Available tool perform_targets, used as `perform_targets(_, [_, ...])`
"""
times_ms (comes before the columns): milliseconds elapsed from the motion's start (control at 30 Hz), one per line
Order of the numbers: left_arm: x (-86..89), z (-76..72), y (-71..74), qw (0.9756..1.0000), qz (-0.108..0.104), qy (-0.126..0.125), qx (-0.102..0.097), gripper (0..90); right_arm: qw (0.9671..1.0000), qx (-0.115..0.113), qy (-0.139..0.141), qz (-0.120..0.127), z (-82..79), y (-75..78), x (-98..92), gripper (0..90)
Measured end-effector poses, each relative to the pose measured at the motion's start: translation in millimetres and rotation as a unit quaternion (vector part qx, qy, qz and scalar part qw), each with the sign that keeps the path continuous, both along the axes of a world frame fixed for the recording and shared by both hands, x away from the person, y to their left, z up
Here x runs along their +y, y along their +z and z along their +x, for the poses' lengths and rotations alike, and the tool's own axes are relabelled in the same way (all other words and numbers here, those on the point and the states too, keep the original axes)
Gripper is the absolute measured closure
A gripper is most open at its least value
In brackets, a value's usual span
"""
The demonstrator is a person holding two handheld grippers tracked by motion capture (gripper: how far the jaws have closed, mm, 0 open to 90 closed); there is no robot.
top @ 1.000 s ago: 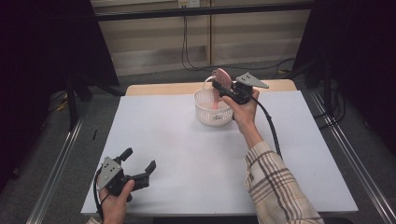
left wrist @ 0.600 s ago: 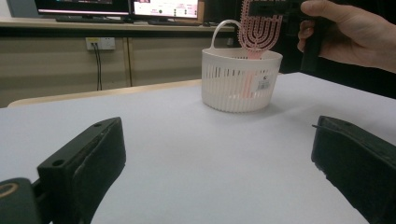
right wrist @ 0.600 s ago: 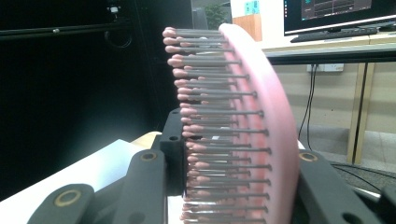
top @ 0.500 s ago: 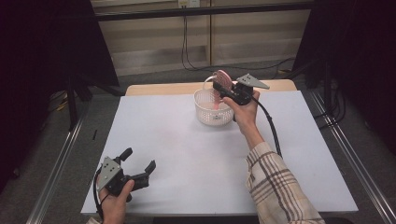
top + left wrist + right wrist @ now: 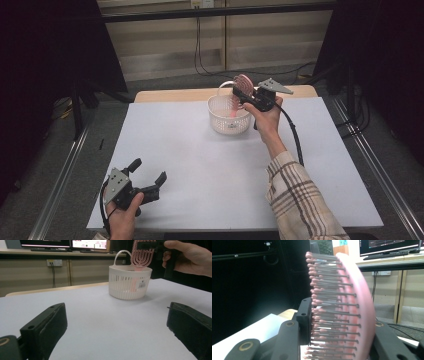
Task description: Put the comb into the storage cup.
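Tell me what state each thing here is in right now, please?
Pink hairbrush: held upright, handle down inside the basket.
White basket: upright on the table, handle raised.
Right gripper: jaws closed on the brush head.
Left gripper: jaws open, nothing between them, low near the table's front edge.

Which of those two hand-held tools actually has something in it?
The right tool, up over the white basket, clamps a pink hairbrush. The left tool, near the table's front edge, gapes with nothing between its jaws.
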State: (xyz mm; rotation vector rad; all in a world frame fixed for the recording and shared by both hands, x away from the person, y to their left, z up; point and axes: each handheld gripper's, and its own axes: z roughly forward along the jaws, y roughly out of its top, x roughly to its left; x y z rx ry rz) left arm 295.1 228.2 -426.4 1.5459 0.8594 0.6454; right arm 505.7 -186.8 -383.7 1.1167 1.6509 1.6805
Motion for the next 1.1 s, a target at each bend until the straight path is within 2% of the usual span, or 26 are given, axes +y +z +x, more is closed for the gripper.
perform_targets(100, [0.4,0.0,0.1,1.0000,0.010,0.001,0.000,3.2,1.0000,-0.001,-0.004,-0.004,-0.8,-1.1,-1.5,60.2])
perform_targets(567, [0.0,0.2,-0.2,1.0000,0.009,-0.001,0.002,3.2,0.9997,0.010,-0.022,-0.009,0.5,-3.9,-16.4,56.7])
perform_targets(800, [-1.7,0.2,-0.4,0.9999,0.011,-0.004,0.003,3.2,0.9990,0.014,-0.040,-0.015,1.4,-7.9,-23.5,54.6])
perform_targets(1100, [-1.6,0.4,-0.5,0.9999,0.010,-0.006,0.003,3.2,0.9987,0.026,-0.041,-0.015,2.5,-10.3,-28.9,50.4])
